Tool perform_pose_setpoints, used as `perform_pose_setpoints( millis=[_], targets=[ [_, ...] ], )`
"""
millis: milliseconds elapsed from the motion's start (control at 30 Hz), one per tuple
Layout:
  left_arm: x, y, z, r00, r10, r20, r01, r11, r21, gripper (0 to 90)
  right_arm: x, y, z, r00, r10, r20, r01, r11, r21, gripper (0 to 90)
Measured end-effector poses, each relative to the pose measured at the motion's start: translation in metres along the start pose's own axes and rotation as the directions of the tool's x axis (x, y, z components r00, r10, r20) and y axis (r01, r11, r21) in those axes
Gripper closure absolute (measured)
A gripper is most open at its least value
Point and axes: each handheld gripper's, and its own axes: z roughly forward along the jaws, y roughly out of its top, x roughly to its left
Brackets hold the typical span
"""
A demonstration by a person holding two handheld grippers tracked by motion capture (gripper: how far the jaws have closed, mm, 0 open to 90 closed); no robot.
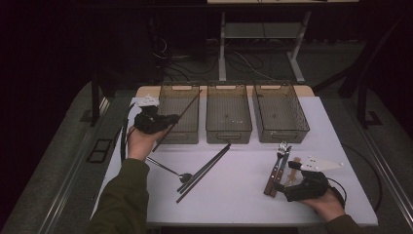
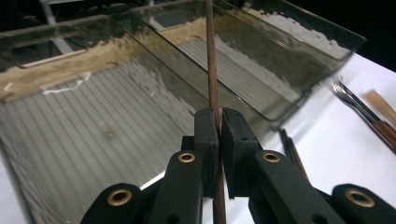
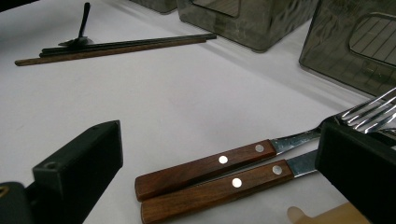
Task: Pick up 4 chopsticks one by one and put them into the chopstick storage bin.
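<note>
Left gripper [image 2: 218,126] clamped on chopstick [image 2: 211,70], stick pinched between pads, running upward over leftmost bin [image 1: 179,113]. Right gripper [image 3: 219,154] spread wide, forks [image 3: 210,175] apparently untouched between jaws.

1. Chopstick [image 1: 181,113]: long, thin, dark brown stick. Pinched near its low end, up off the table. Leaning, with the top end pointing far and to the right, over the left bin [image 1: 178,113]. Standing almost straight up [image 2: 212,74] in the left gripper view.
2. Left bin: see-through grey box with ribbed floor, open on top. Farthest left in the row of bins at the far side of the table. Floor bare [image 2: 93,140] where it shows.
</note>
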Motion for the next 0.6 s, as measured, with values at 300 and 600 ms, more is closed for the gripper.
perform_pose_setpoints(
  millis=[300, 600],
  targets=[
    [0.015, 0.021, 0.005, 0.9980, -0.043, -0.046, 0.042, 0.9990, -0.014, 85.6, 0.000, 0.000, -0.001, 1.0000, 0.001, -0.002, -0.001, 1.000, -0.007, 0.6],
    [0.025, 0.027, 0.017, 0.9931, -0.042, -0.110, 0.043, 0.9990, 0.009, 85.7, 0.000, 0.000, -0.001, 1.0000, 0.001, -0.004, -0.001, 1.000, -0.007, 0.6]
  ],
)
